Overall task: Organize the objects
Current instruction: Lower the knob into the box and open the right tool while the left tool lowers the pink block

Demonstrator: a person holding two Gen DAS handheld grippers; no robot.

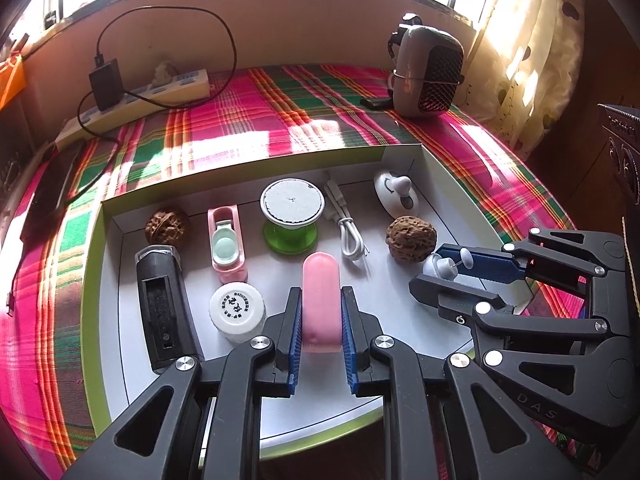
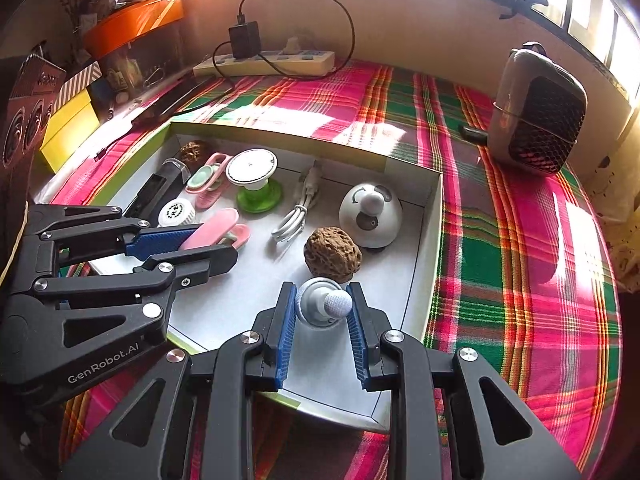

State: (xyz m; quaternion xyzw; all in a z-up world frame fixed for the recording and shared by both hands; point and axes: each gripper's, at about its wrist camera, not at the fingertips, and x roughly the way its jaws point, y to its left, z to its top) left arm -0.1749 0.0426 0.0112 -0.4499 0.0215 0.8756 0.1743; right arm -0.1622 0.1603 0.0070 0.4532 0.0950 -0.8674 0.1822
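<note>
Inside the tray (image 1: pixel 120 240), near its front edge, the left gripper (image 1: pixel 320 320) was clamped on a pink capsule (image 1: pixel 321 300). Toward the front-right corner, the right gripper (image 2: pixel 322 312) pinched a small white knobbed piece (image 2: pixel 320 302).

The near end of the pink case (image 1: pixel 321 304) is hidden between the gripper pads. Print on the white bottle cap (image 1: pixel 236 305) is too small to read. The tray (image 1: pixel 256 160) front rim disappears behind gripper arms.
</note>
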